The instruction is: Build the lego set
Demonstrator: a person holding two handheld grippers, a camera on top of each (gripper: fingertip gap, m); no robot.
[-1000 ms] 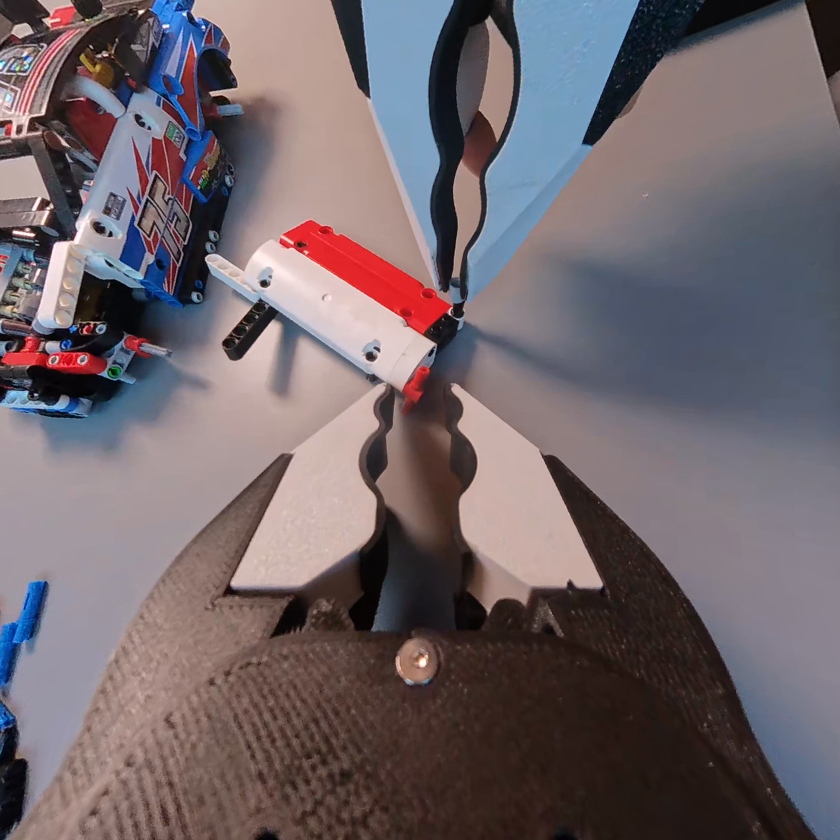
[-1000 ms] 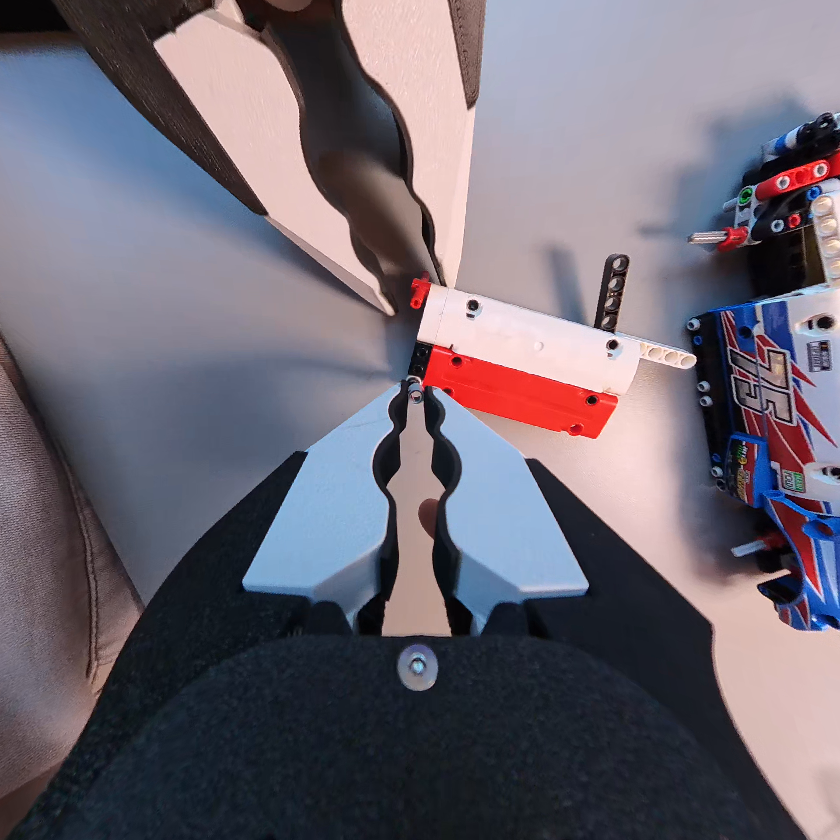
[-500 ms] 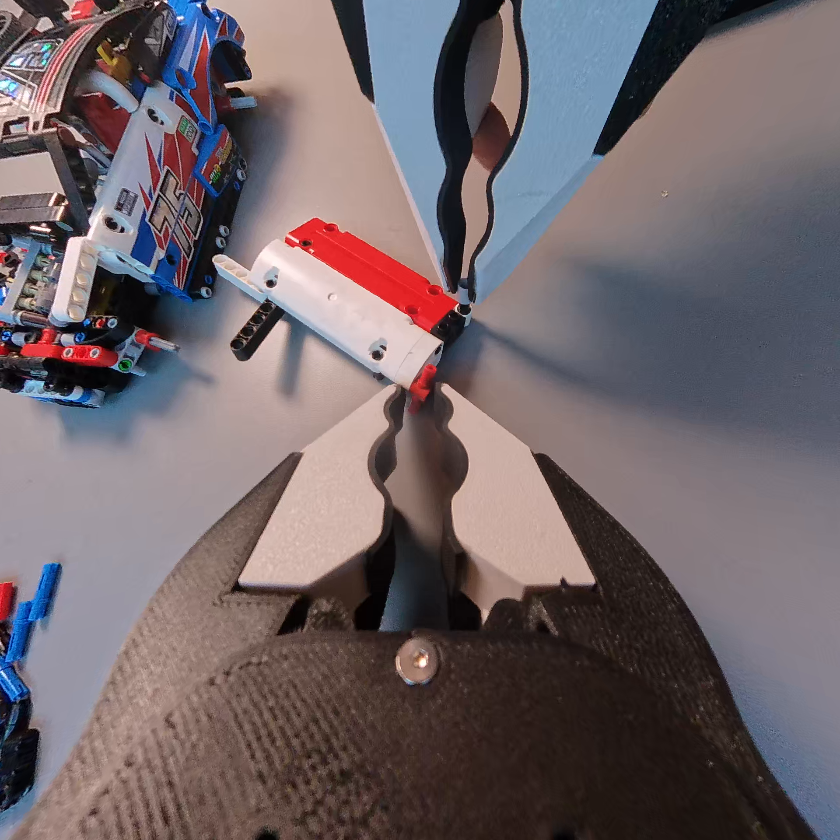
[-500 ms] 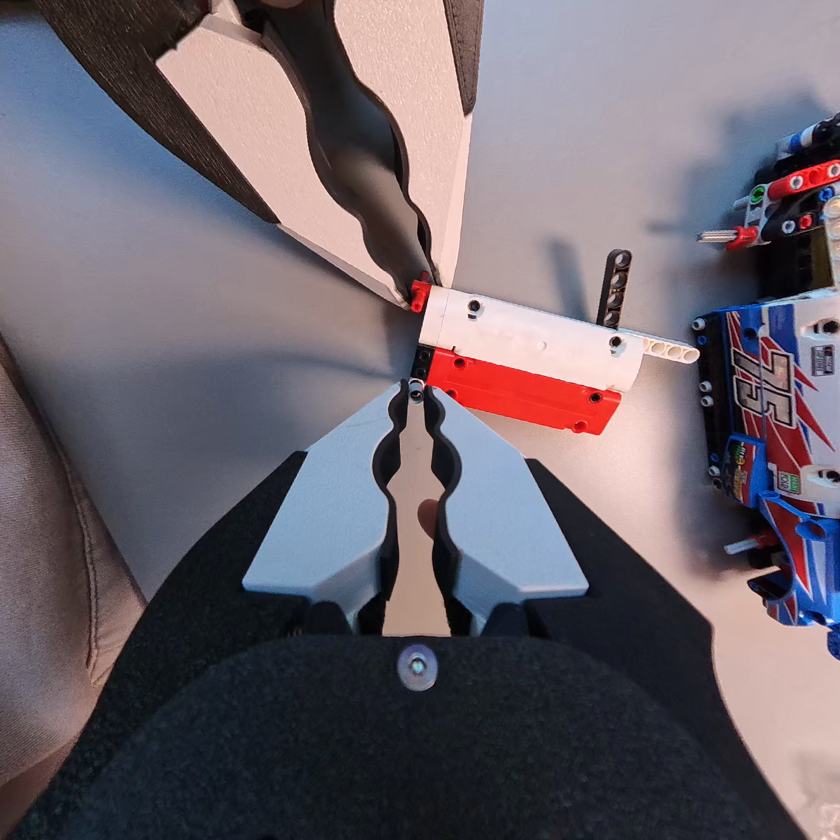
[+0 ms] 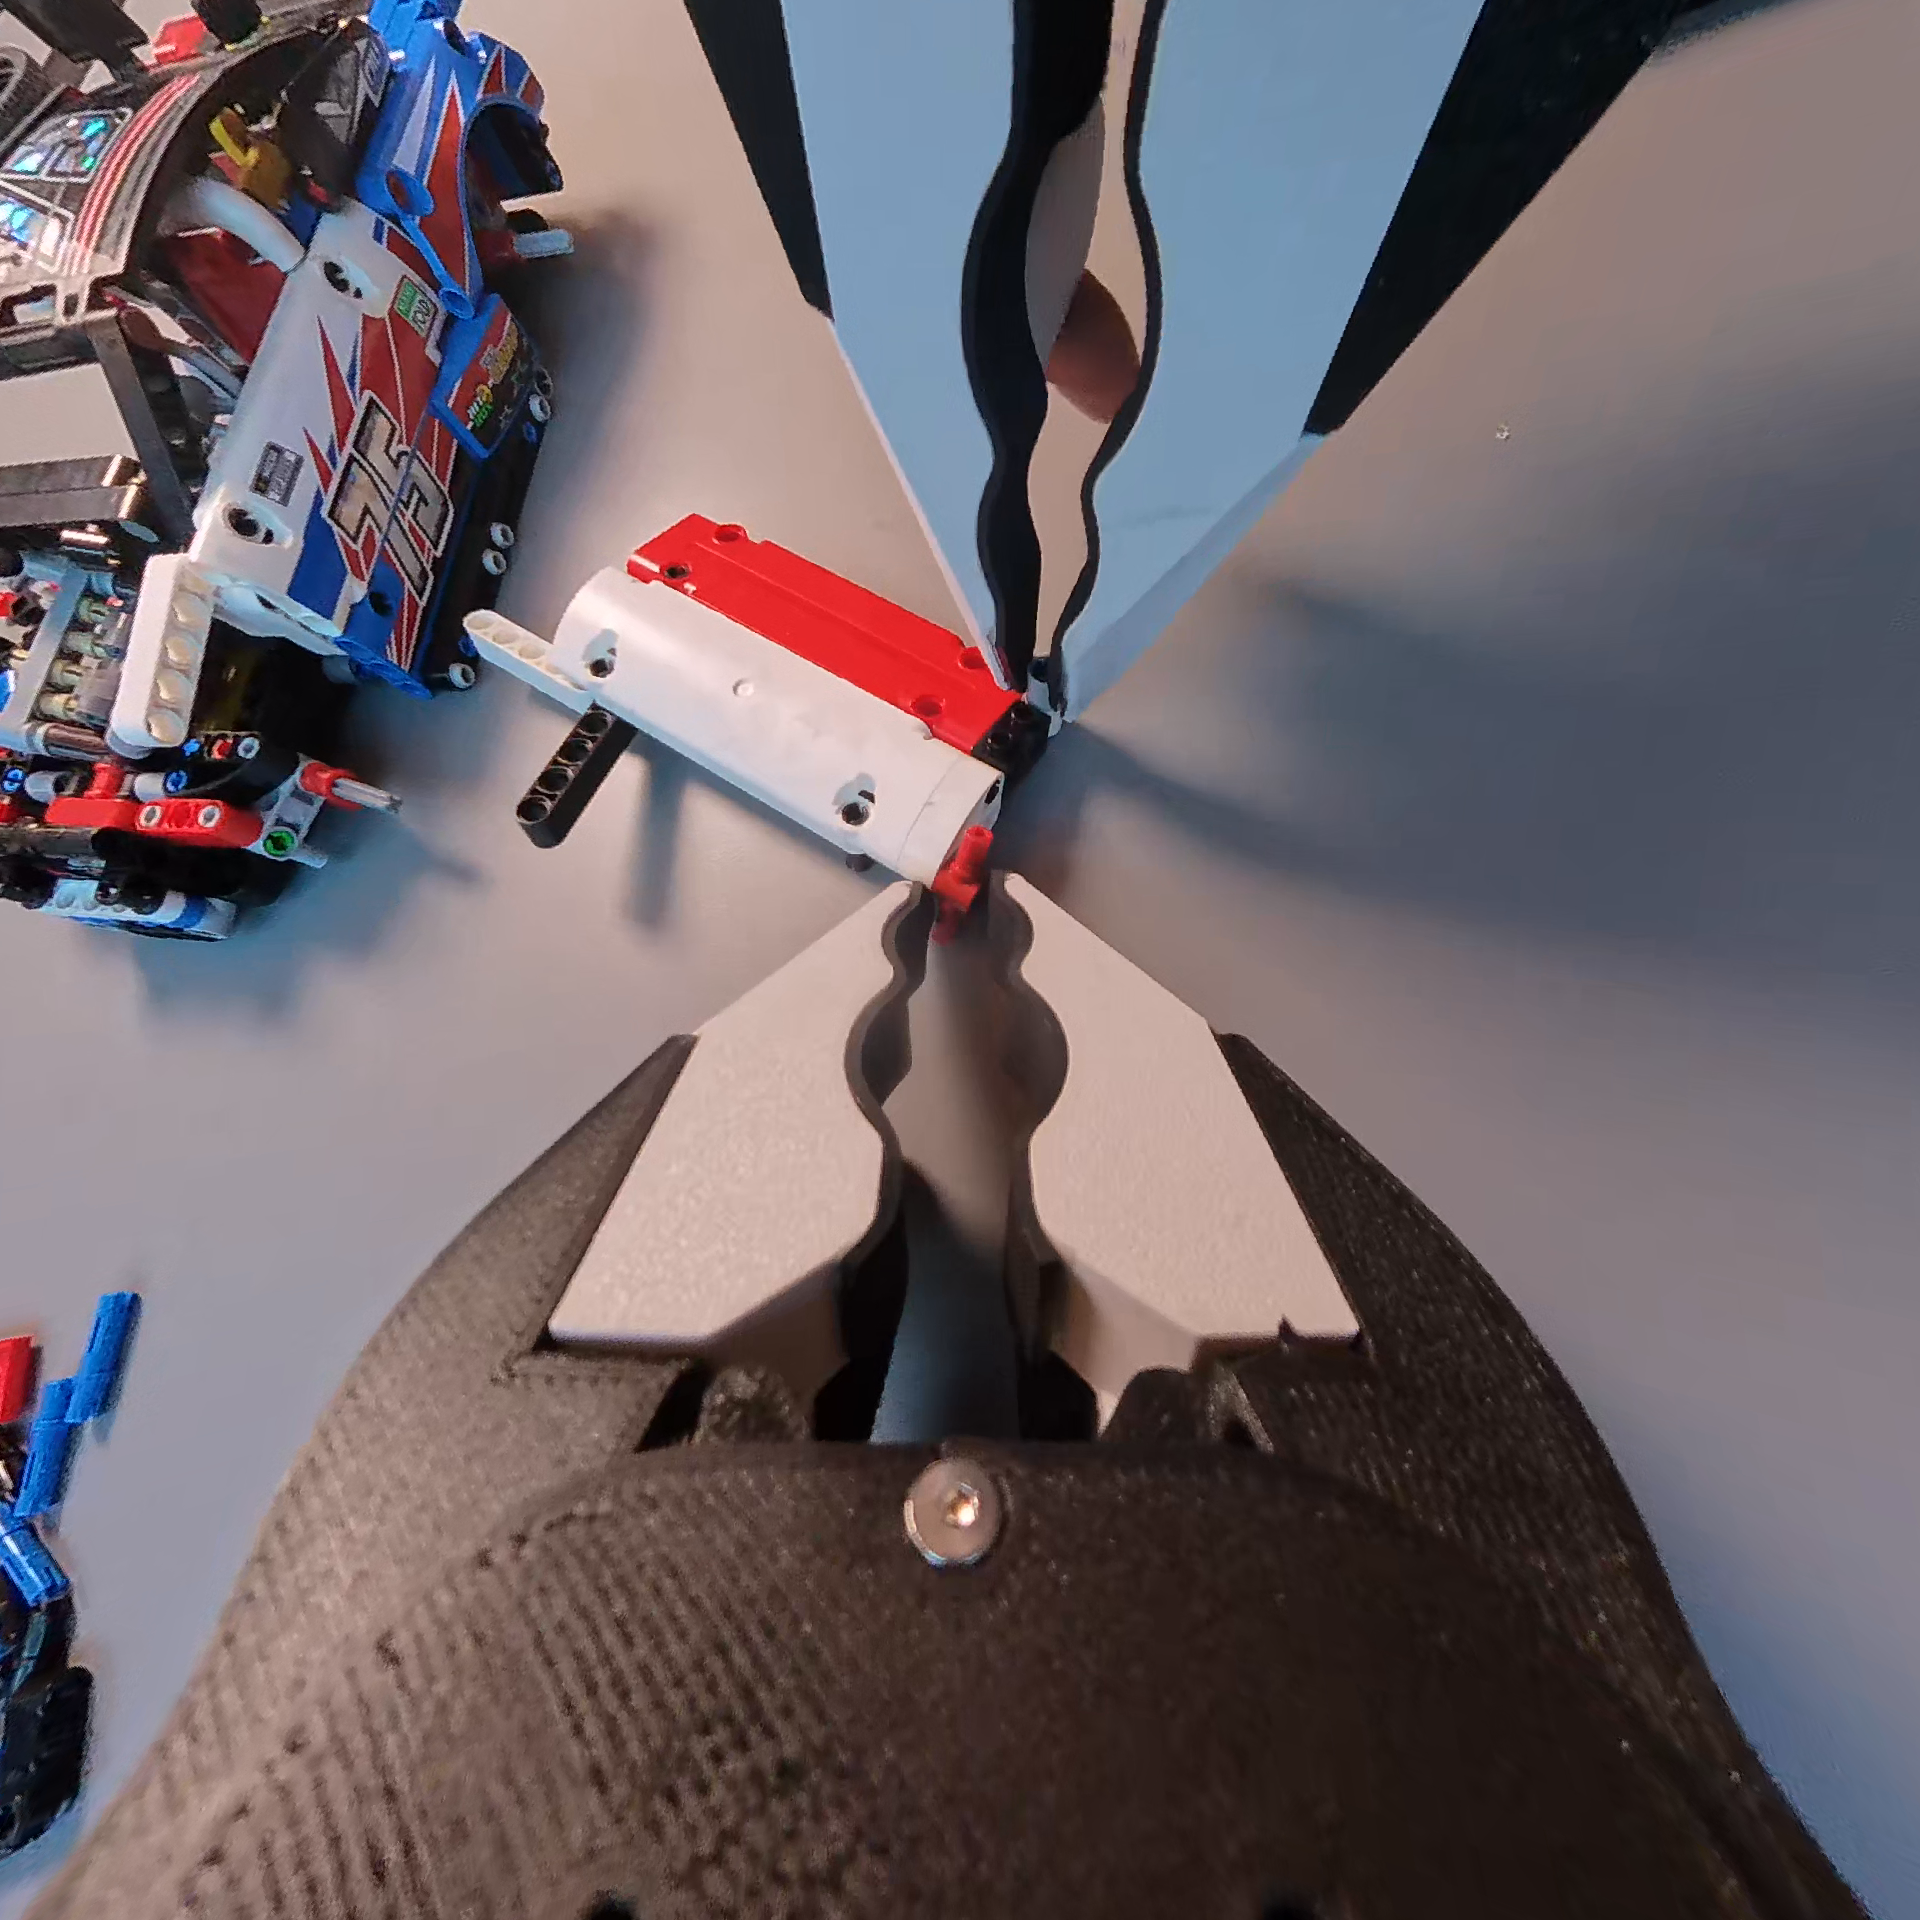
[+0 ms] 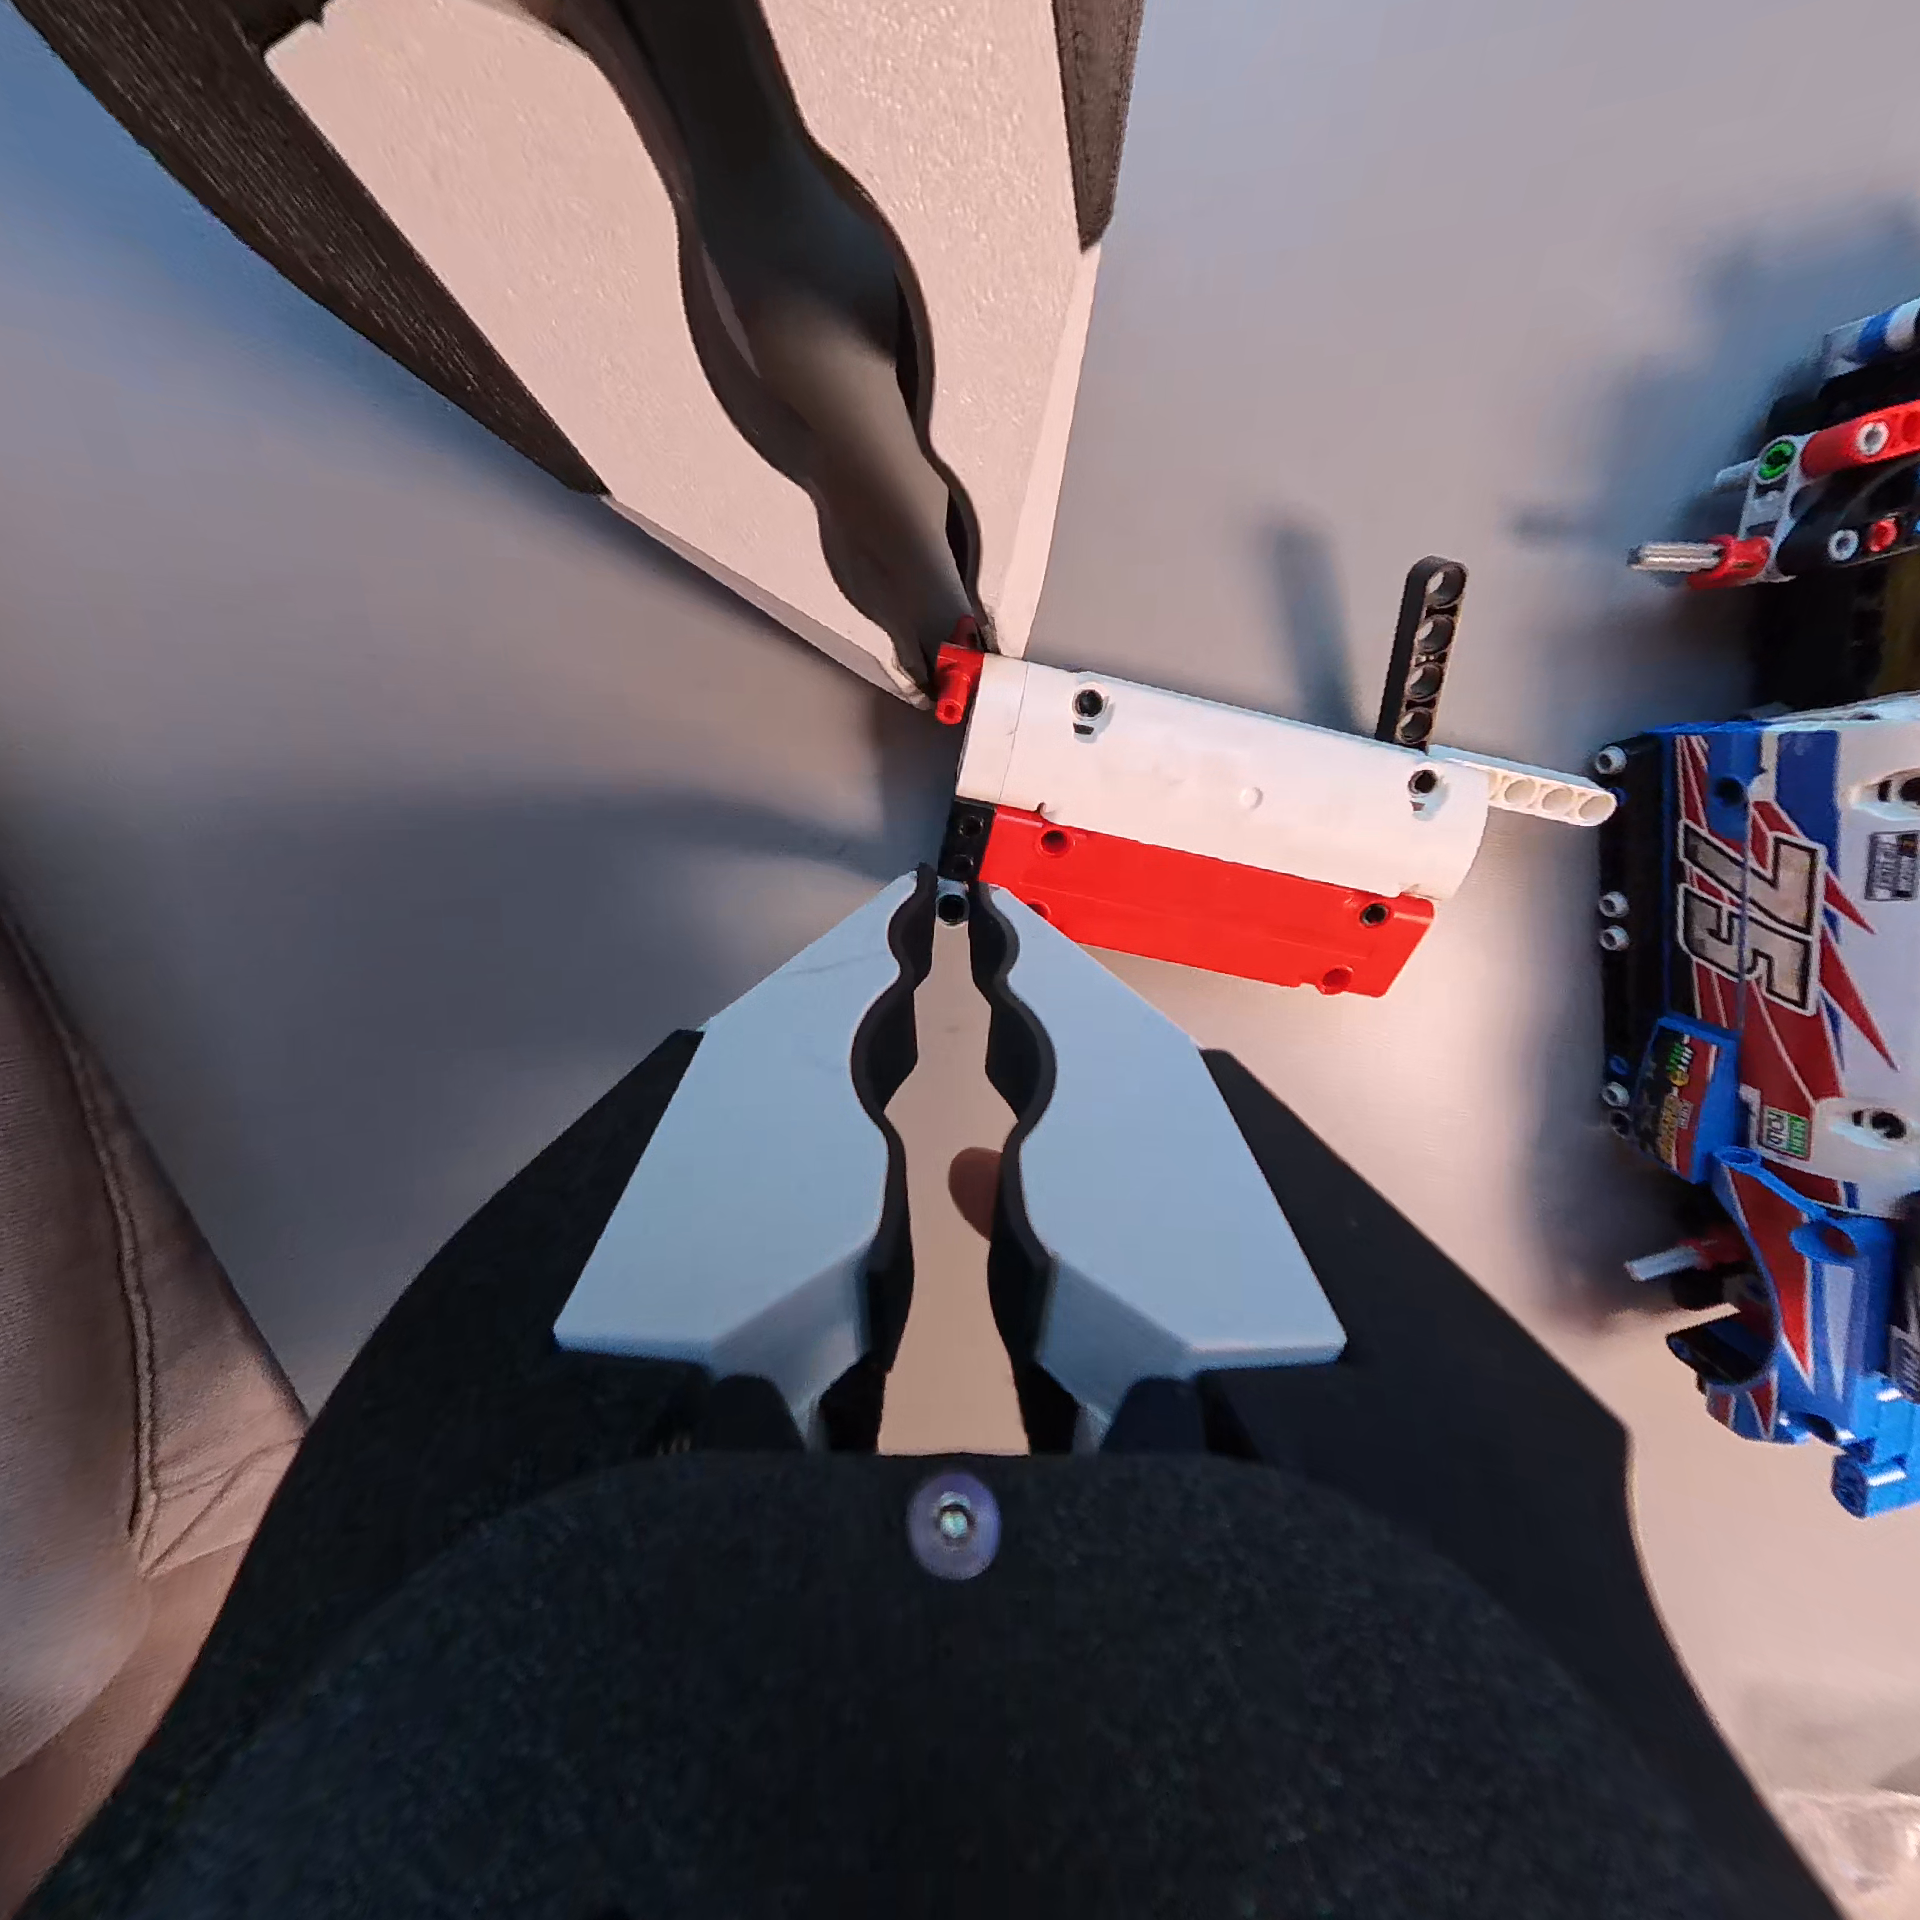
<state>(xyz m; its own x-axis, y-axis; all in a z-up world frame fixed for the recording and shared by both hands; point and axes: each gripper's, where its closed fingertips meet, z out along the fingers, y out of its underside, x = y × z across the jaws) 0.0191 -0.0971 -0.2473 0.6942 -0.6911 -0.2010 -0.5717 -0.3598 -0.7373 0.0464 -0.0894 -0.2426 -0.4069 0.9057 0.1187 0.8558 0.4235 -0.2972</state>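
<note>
A sub-assembly of a white panel and a red panel (image 5: 790,707) lies on the grey table, with a black beam and a white beam sticking out of its far end; it also shows in the right wrist view (image 6: 1216,800). My left gripper (image 5: 956,896) is shut on a small red pin (image 5: 961,873) that juts from the white panel's near end. My right gripper (image 6: 951,906) is shut on a small grey pin (image 6: 951,906) held against the black end block (image 6: 966,847) beside the red panel. The two grippers face each other tip to tip.
A partly built blue, white and red race car (image 5: 312,447) stands left of the sub-assembly; it sits at the right edge in the right wrist view (image 6: 1787,935). Loose blue pieces (image 5: 73,1392) lie at the lower left. A beige cushion (image 6: 83,1247) borders the table. Less than 4 cm separates the two grippers' tips.
My left gripper's jaws have narrowed onto the red pin. My right gripper has stayed shut on the grey pin at the black end. The sub-assembly has barely moved.
</note>
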